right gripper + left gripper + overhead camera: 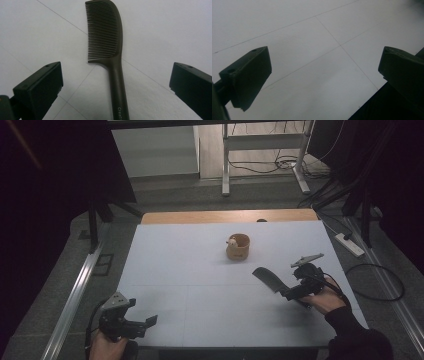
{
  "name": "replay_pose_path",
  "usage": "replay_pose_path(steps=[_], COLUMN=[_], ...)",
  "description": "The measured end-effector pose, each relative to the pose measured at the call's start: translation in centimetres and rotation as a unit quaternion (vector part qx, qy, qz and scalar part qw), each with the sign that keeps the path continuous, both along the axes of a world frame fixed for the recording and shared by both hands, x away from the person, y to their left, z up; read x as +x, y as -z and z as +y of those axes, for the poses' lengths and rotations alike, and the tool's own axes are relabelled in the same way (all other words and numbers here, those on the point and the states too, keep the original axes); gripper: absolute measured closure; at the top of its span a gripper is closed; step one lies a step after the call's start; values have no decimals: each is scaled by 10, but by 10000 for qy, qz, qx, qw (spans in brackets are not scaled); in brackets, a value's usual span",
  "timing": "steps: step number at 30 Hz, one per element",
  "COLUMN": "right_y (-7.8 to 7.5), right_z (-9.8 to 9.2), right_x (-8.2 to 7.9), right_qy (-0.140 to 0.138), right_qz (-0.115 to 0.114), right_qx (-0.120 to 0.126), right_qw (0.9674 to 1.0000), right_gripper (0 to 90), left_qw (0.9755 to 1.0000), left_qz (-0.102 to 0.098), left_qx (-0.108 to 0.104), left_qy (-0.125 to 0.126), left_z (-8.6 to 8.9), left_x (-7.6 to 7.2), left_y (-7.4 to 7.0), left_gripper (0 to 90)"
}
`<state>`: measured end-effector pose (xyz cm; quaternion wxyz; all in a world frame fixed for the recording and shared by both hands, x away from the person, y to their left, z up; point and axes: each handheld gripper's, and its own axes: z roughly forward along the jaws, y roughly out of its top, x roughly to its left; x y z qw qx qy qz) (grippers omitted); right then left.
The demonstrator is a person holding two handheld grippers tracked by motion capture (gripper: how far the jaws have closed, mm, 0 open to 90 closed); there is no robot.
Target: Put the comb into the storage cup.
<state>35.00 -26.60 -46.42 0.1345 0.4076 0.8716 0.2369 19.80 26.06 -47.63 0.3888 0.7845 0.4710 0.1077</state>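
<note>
**Comb lined up for a grab, cup waiting further back**

So the dark comb (110, 50) is lying flat on the white table (200, 280), and I'll use it as my reference point. The right gripper (292, 292) sits right at the comb's handle end, jaws spread wide, one on each side of the handle with nothing pinched yet. Looking down that gripper's own camera, the handle runs straight up the middle of the gap, teeth pointing to one side. My guess is that's on purpose: straddle the narrow handle rather than the toothed part, since the handle gives flat sides to squeeze and the teeth would just flex or slip.

Beyond the comb, toward the far edge of the table, there's a little wooden cup (238, 247) standing upright with something small and pale in it, can't tell what. Well apart from the comb, so it won't get bumped during the pickup. Might be where the comb ends up, but that's only my hunch.

The left gripper (142, 325) is way off on the other side from the comb, near the front edge, jaws wide and empty over bare table. Looks parked out of the way.
</note>
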Motion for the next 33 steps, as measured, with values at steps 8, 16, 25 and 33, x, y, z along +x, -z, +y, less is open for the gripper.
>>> replay_pose_path(steps=[8,16,25,33], right_y=[8,23,38,46], right_z=[0,-1,-1,-2], right_x=[4,7,8,11], right_qy=[17,13,-152,-166], right_qz=[81,199,350,578], right_qx=[-134,-328,-506,-552], right_qw=[9999,9993,9980,9967], right_gripper=[0,0,0,0], left_qw=[10000,10000,10000,10000], left_qz=[-2,-7,-5,-4], left_qx=[-3,-13,-19,-14], left_qy=[1,3,8,11], left_z=[0,0,0,0], left_x=[0,0,0,0], left_y=[0,0,0,0], left_gripper=[0,0,0,0])
